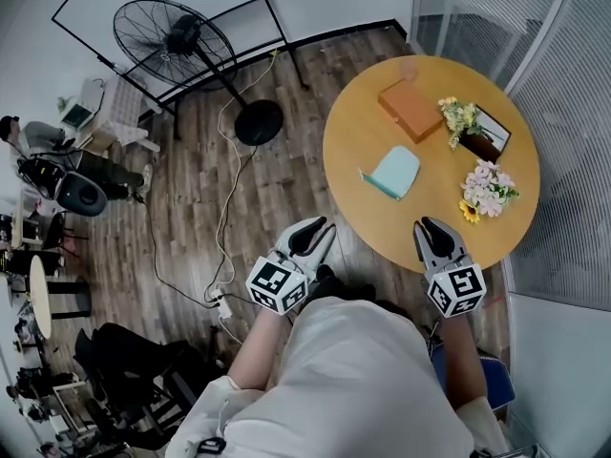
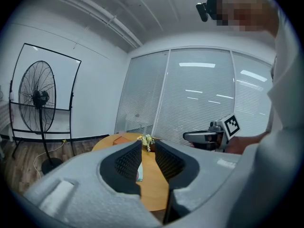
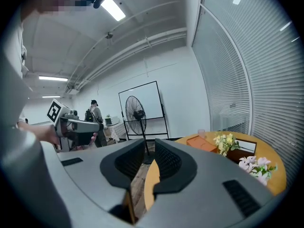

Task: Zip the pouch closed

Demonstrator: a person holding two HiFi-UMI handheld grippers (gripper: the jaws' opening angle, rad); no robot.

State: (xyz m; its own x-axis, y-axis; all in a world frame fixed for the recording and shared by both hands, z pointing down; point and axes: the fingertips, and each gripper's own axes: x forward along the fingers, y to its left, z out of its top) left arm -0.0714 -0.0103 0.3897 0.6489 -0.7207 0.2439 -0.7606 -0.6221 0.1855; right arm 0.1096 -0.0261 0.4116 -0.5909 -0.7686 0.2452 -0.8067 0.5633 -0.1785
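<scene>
**Item 1. Left gripper** (image 1: 321, 229), grey two-jaw tool with a marker cube. It is hovering off the near edge of the table. Its jaws are standing slightly apart and gripping nothing. Only the tabletop and a sliver of the pouch are showing through the gap.

**Item 2. Right gripper** (image 1: 427, 225), matching grey tool. Its tips are hanging just over the table's near rim. Its jaws are parted by a narrow gap and are likewise empty, with table edge and floor showing between them.

**Item 3. Pale turquoise flat fabric pouch** (image 1: 394, 172). It is lying on the round wooden table (image 1: 353, 122), ahead of both jaw pairs and between their lines of aim, well apart from either. The zip pull is too small to make out.

**Item 4. Bystanding goods.**
- An orange-brown flat box (image 1: 410, 110) is sitting beyond the pouch.
- A yellow flower bunch (image 1: 461, 114) and a pink-and-white flower bunch (image 1: 488, 187) are lying ahead and to the right of the right jaws.
- A black standing fan (image 1: 177, 36) is standing far to the left of the left jaws.

**Assessment.** Both tools appear to be waiting released, likely so that one can pin the fabric while the other takes the pull. Zipping is judged not yet begun.
</scene>
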